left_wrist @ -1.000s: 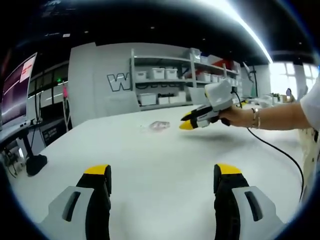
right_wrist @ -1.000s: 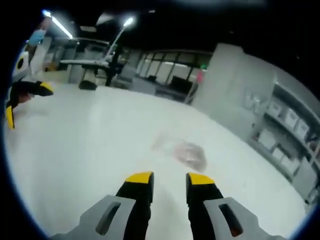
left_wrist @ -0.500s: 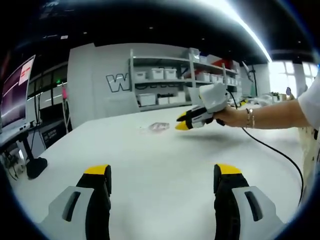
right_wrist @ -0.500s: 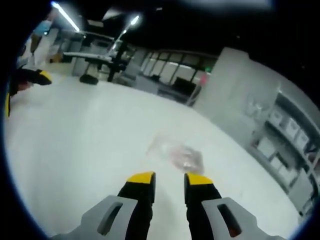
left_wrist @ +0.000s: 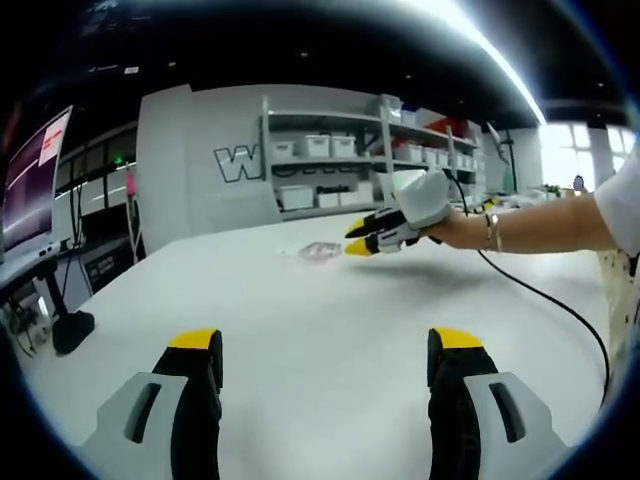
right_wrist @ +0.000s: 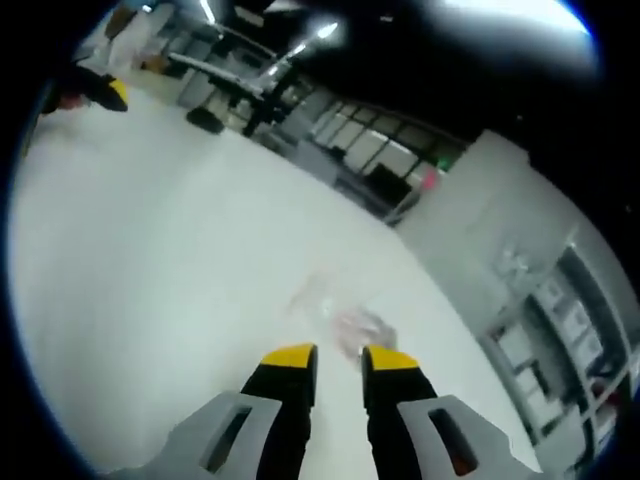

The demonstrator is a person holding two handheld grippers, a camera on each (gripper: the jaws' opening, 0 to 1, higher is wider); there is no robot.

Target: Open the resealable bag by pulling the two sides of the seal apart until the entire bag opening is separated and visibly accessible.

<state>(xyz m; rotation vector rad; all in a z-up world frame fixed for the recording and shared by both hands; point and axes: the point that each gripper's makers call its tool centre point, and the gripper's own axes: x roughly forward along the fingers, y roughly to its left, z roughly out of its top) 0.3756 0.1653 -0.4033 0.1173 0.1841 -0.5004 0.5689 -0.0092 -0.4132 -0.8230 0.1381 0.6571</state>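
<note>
The resealable bag (right_wrist: 335, 315) lies flat on the white worktop (right_wrist: 140, 250), and my right tool (right_wrist: 338, 358) is just short of it, jaws a narrow gap apart with nothing between them, the bag directly ahead of the tips. My left tool (left_wrist: 326, 342) hangs well back from the bag (left_wrist: 318, 252) with its jaws spread wide and empty, so the right hand is plainly the nearer one. I judge the bag's long axis to run across my right tool's line, though its seal edge is too blurred to place.
</note>
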